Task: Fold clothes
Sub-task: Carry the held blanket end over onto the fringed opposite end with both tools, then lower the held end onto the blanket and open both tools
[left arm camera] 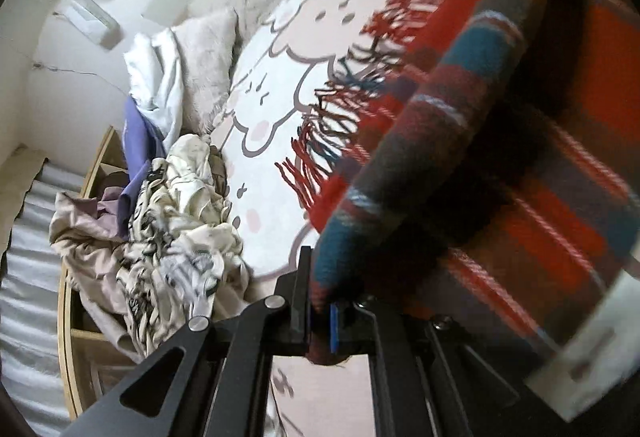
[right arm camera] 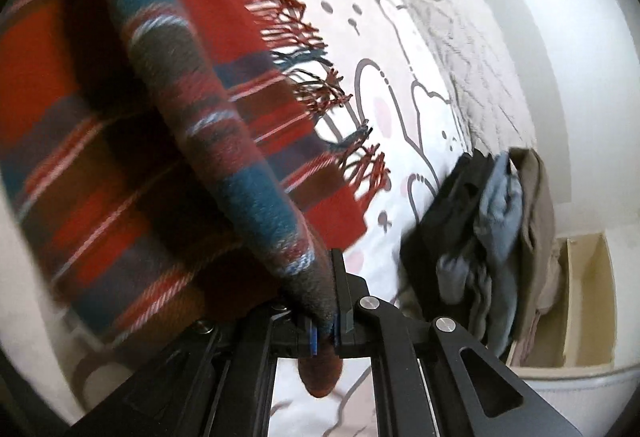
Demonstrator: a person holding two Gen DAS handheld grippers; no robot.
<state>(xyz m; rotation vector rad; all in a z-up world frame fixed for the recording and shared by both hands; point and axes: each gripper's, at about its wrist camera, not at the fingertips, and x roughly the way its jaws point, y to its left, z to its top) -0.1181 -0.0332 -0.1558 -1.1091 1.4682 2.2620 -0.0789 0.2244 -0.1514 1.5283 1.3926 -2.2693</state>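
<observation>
Grippers are both clamping the plaid scarf [left arm camera: 472, 85]: the left gripper [left arm camera: 324, 311] is pinching one folded edge and the right gripper [right arm camera: 326, 311] the other, jaws nearly closed on the cloth. Its fringed end is lying on the cartoon bedsheet [left arm camera: 272, 49], with crumpled clothes [left arm camera: 176, 221] heaped near the bed's edge.

I count one red, teal and brown plaid woollen scarf with fringed ends [left arm camera: 500, 125], pinched in my two black grippers, one per hand. Under it there's one white bedsheet printed with cartoon bunnies [left arm camera: 280, 85] and one fluffy cream pillow [left arm camera: 208, 57]. Two heaps of crumpled clothes flank the bed: a cream and purple one [left arm camera: 160, 205], a black and blue one [right arm camera: 480, 221].
</observation>
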